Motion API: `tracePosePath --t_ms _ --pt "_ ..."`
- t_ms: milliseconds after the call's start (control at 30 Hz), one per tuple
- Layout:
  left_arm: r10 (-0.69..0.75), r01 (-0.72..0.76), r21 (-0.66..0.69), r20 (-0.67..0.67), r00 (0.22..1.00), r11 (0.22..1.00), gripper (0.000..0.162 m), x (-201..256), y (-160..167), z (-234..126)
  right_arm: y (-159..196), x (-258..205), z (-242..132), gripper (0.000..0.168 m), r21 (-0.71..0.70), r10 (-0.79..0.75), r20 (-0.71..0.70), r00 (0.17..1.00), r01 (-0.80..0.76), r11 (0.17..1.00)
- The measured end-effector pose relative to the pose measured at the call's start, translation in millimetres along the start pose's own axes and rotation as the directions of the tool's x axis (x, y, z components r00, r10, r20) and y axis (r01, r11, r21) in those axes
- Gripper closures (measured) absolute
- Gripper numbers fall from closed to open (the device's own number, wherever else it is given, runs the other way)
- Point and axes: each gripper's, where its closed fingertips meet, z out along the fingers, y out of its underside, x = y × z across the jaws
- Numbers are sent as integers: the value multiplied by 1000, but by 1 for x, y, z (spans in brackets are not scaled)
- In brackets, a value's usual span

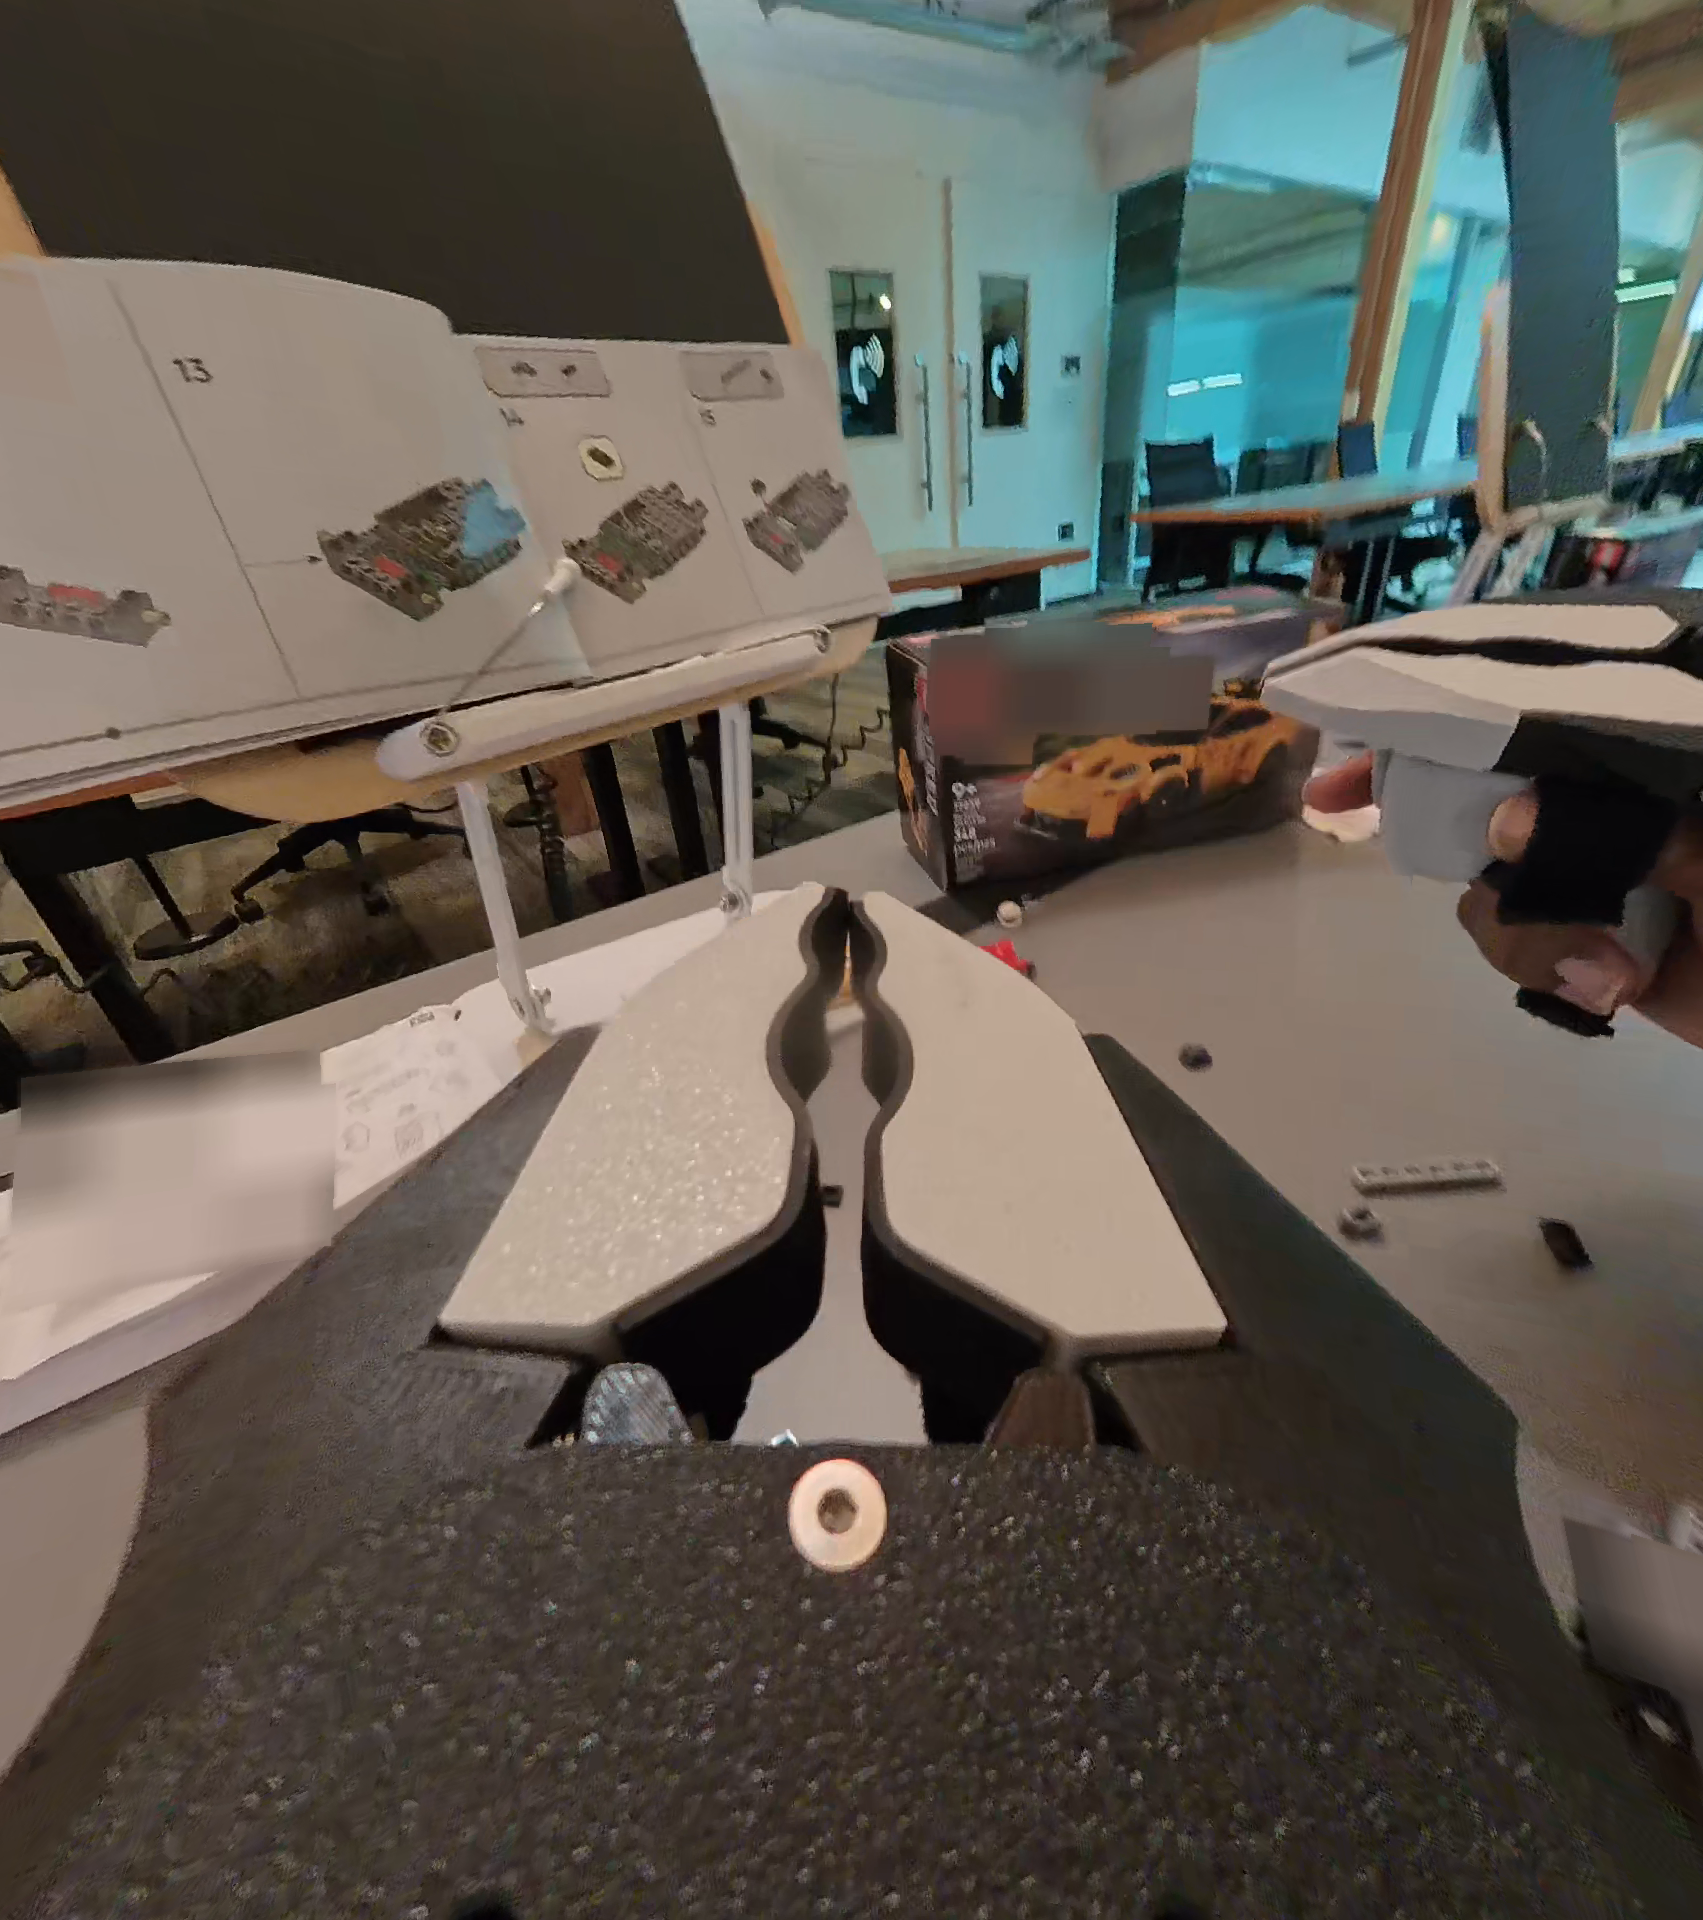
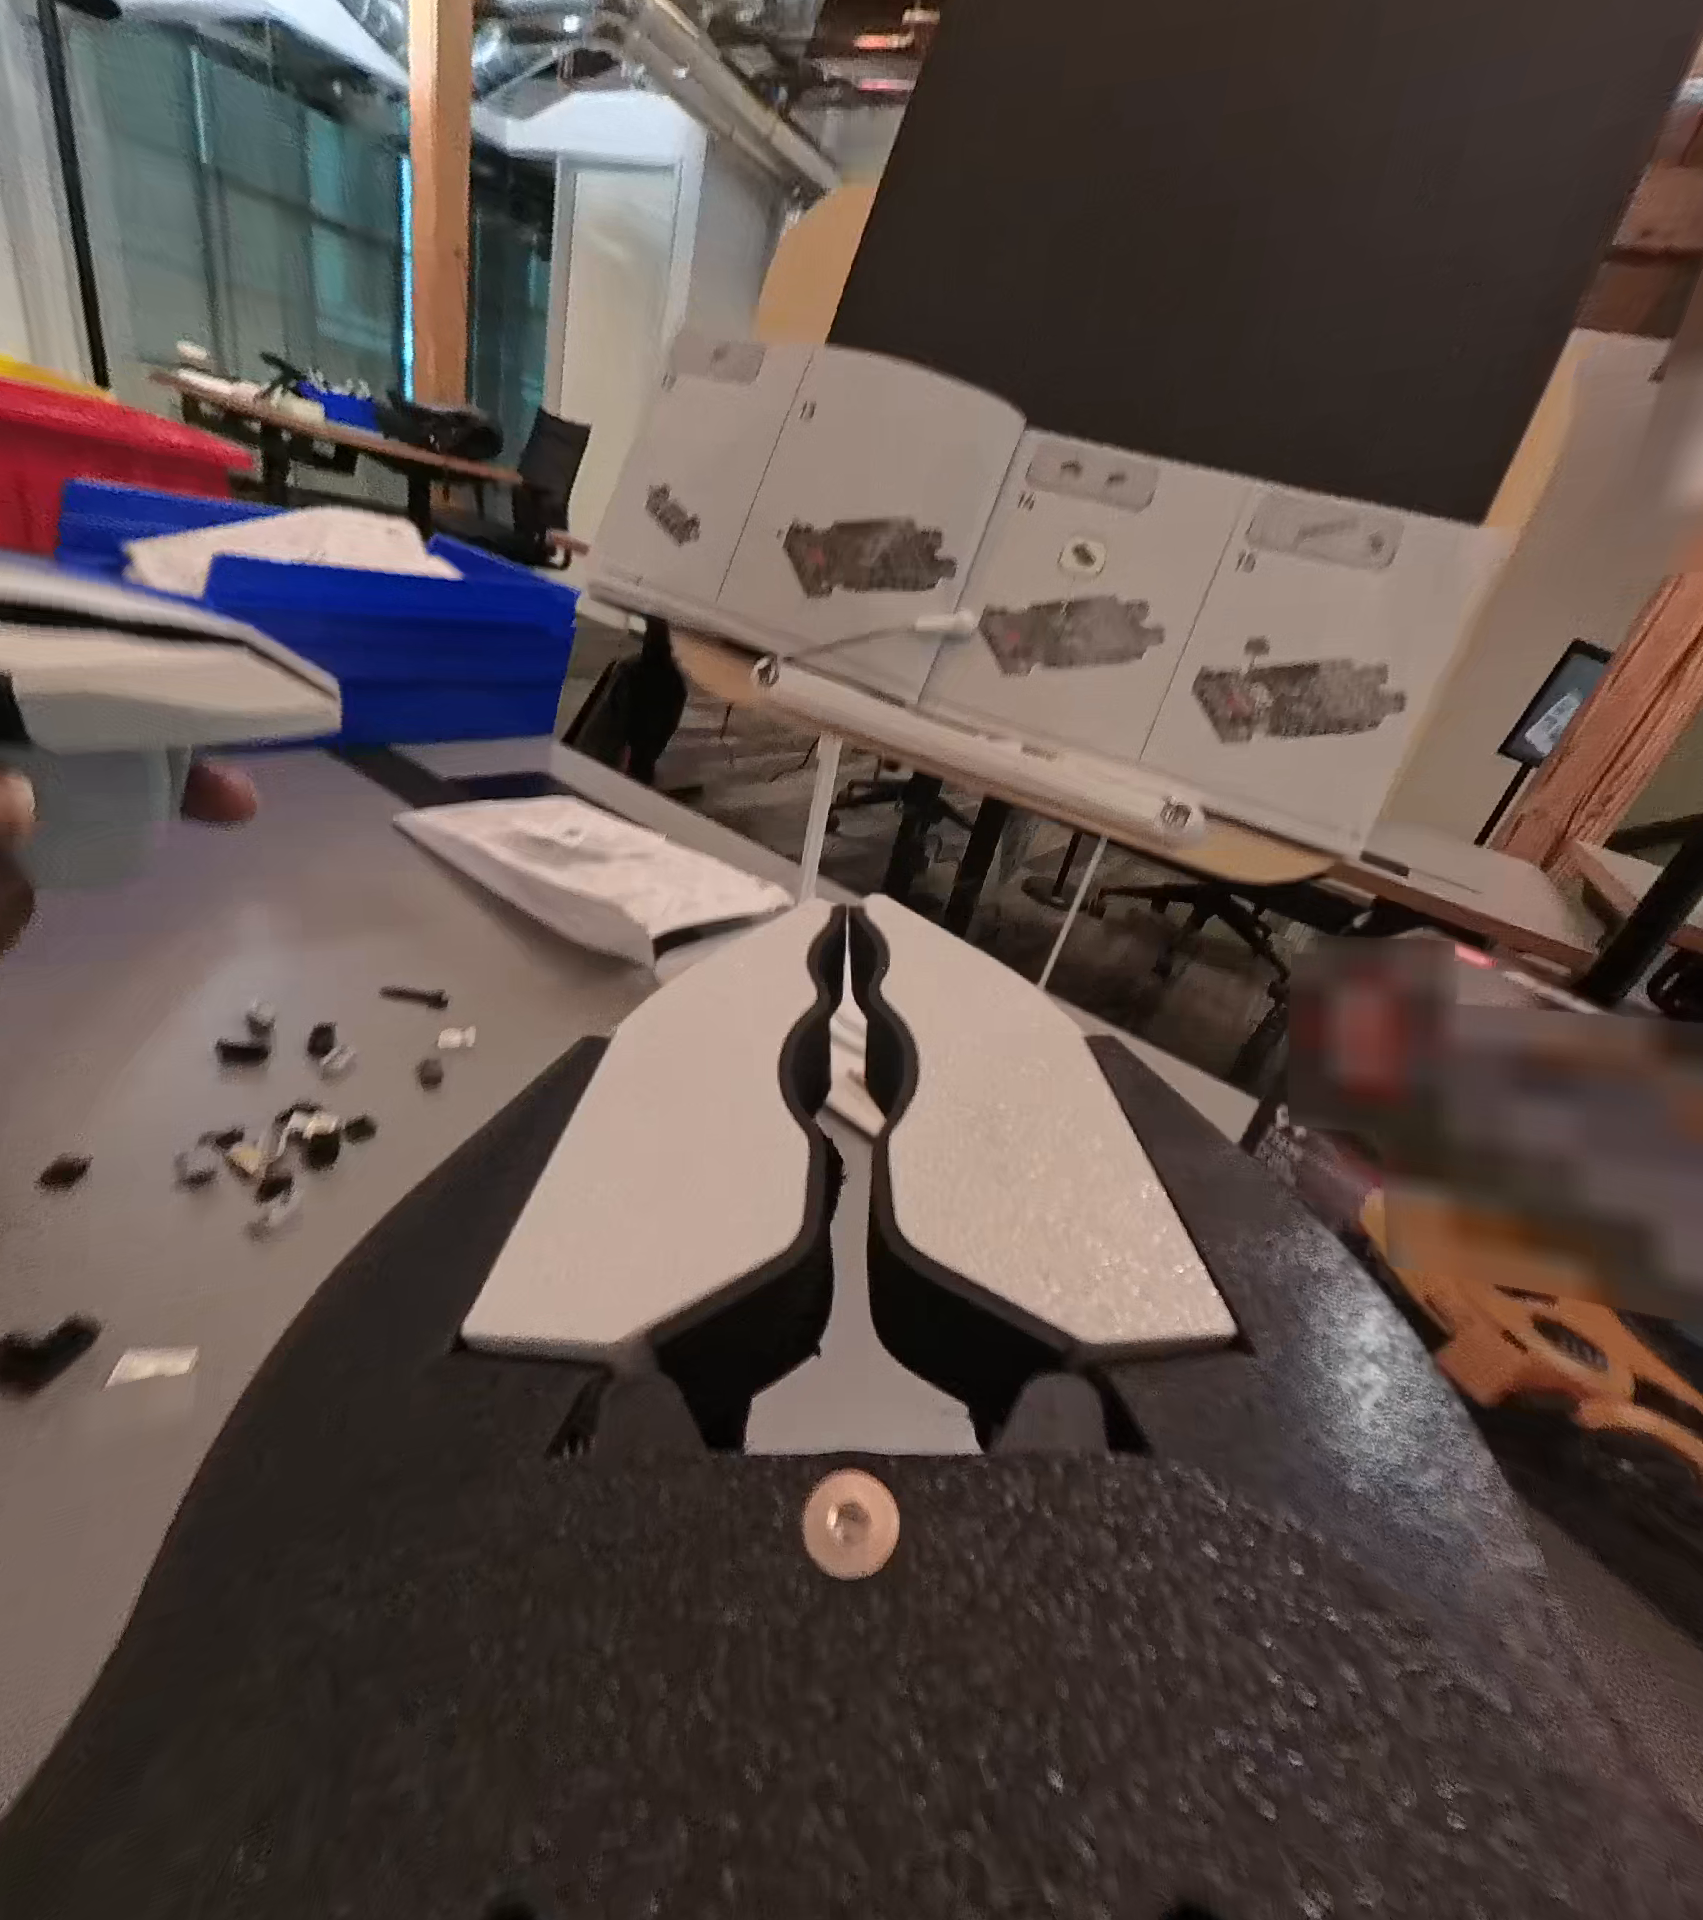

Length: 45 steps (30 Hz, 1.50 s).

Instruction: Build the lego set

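My left gripper is shut, with no piece visible between its tips, and is held above the grey table. My right gripper is also shut and empty; in the left wrist view it is held by a hand at the right, above the table. Loose Lego pieces lie scattered on the table, among them a grey plate, small black parts and a red piece. The open instruction booklet rests on a stand at the table's far edge.
The Lego box with a yellow car pictured stands at the back right, close beside my right gripper. White paper sheets lie near the stand. Blue bins and a red bin sit at the far left. Tip to tip, the grippers are about 15 centimeters apart.
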Motion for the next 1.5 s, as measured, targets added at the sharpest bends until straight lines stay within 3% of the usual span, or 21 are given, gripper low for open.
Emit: tracePosePath --t_ms 133,300,400,567,733,867,1067,1333,1500 --pt "33 -33 8 0 999 999 162 -5 21 3 -17 11 37 168 23 -14 -18 1000 15 1000" --pt "67 -67 35 4 998 997 162 -1 15 -5 -26 36 113 167 2 -30 -53 998 30 1000" --pt "120 -121 7 18 993 993 162 -1 23 -5 -24 53 158 164 -19 -36 -79 996 35 999" --pt "68 -68 -21 11 998 998 162 -4 31 -1 -6 74 203 164 -52 -4 -114 993 -2 999" --pt "36 -39 -56 -51 998 998 160 5 41 3 -8 78 220 161 -38 -14 -98 995 11 999" --pt "132 -136 -76 -58 990 988 160 6 49 4 -12 82 227 161 -30 -10 -95 995 7 1000" --pt "106 -120 -121 -114 988 985 162 16 53 1 -8 81 225 161 -50 -8 -92 996 3 999" --pt "236 -249 -119 -114 965 961 162 23 55 3 2 78 223 163 -96 -53 -73 996 46 994" --pt "215 -229 -129 -114 970 965 162 22 56 3 5 73 223 162 -100 -58 -62 996 51 994"
